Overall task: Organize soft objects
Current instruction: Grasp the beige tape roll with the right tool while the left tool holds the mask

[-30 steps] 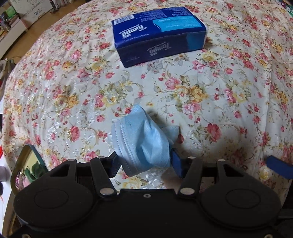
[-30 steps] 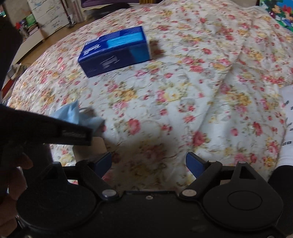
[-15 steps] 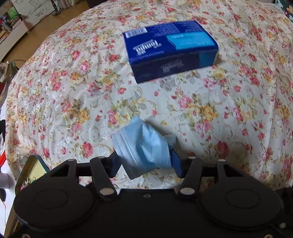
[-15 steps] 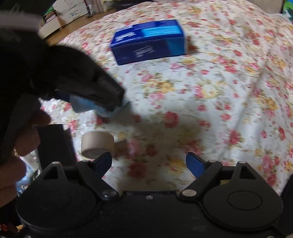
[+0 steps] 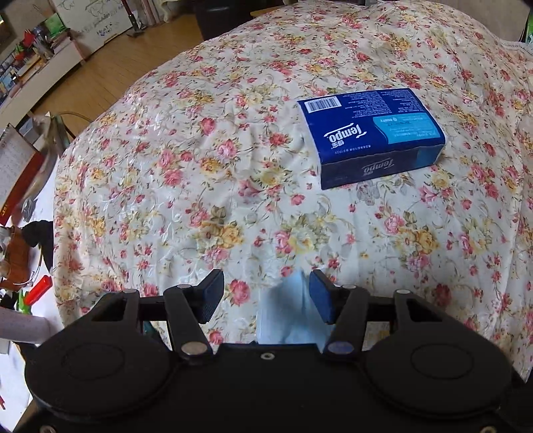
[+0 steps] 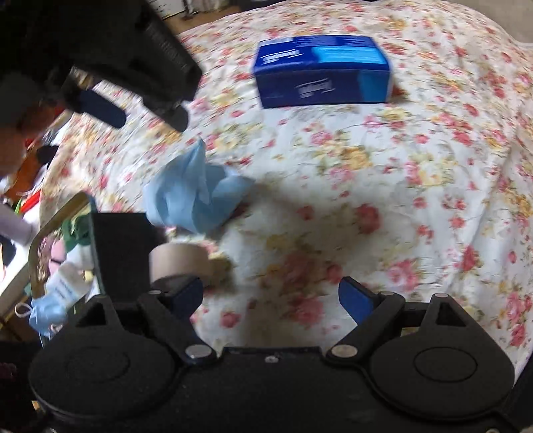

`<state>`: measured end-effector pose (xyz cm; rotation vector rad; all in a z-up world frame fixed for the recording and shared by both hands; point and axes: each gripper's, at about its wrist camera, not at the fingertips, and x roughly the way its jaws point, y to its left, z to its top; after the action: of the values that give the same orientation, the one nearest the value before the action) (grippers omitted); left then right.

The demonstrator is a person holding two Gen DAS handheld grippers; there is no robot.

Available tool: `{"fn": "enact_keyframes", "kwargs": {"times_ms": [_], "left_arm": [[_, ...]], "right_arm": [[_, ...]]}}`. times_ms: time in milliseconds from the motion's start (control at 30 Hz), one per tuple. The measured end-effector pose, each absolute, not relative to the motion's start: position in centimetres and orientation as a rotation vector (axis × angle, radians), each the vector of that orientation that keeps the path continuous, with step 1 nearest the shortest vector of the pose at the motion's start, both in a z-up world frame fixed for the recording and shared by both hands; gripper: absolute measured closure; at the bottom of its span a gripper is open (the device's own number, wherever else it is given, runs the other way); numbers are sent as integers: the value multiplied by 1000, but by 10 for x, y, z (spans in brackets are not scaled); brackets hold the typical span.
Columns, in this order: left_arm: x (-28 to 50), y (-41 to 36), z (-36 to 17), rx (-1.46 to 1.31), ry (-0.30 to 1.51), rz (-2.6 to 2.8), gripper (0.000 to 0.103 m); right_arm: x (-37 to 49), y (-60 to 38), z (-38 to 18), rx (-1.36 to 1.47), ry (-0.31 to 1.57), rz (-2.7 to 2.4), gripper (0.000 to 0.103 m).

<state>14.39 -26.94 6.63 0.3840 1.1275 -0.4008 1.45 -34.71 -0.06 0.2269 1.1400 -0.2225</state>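
Both tools (image 5: 263,296) (image 6: 271,299) tilt steeply downward.

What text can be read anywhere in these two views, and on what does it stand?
"Tempo": top face of the blue tissue pack, seen upside down.
"Tempo": the pack's front side, also upside down.
Barcode digits and fine print on the pack: too small to read.
Handwriting on the whiteboard: too small and blurred to read.

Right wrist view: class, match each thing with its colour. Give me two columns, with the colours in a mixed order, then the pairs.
Things:
1. tissue pack
2. crumpled face mask
3. roll by the near left jaw
4. bedspread

Colours:
a. light blue
b. cream with pink and yellow flowers
c. dark blue
d. tan

Pairs: 1-c, 2-a, 3-d, 4-b
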Motion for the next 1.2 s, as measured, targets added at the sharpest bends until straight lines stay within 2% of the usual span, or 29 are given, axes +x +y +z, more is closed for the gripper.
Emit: {"fn": "enact_keyframes", "kwargs": {"times_ms": [200, 300, 500, 800, 967, 1000, 1067, 1133, 1200], "left_arm": [[146, -263, 63, 374, 1142, -396, 49], [149, -255, 62, 344, 1158, -380, 45], [156, -234, 64, 316, 1151, -356, 45], [162, -210, 62, 280, 1166, -332, 45], [165, -195, 65, 272, 1152, -305, 40], [165, -193, 65, 274, 1150, -303, 40], [165, -189, 64, 279, 1150, -304, 40], [164, -187, 63, 286, 1153, -305, 40], [161, -188, 61, 299, 1154, -308, 40]], "right_arm": [[43, -338, -9, 217, 1143, -307, 15], [57, -349, -5, 224, 1114, -415, 15], [38, -362, 2, 322, 1112, -395, 15], [50, -323, 3, 391, 1136, -287, 14], [67, -310, -13, 398, 1173, -313, 14], [69, -309, -17, 399, 1183, -319, 16], [72, -309, -23, 403, 1203, -316, 27], [71, -309, -22, 386, 1208, -304, 55], [68, -313, -17, 387, 1204, -294, 56]]}}
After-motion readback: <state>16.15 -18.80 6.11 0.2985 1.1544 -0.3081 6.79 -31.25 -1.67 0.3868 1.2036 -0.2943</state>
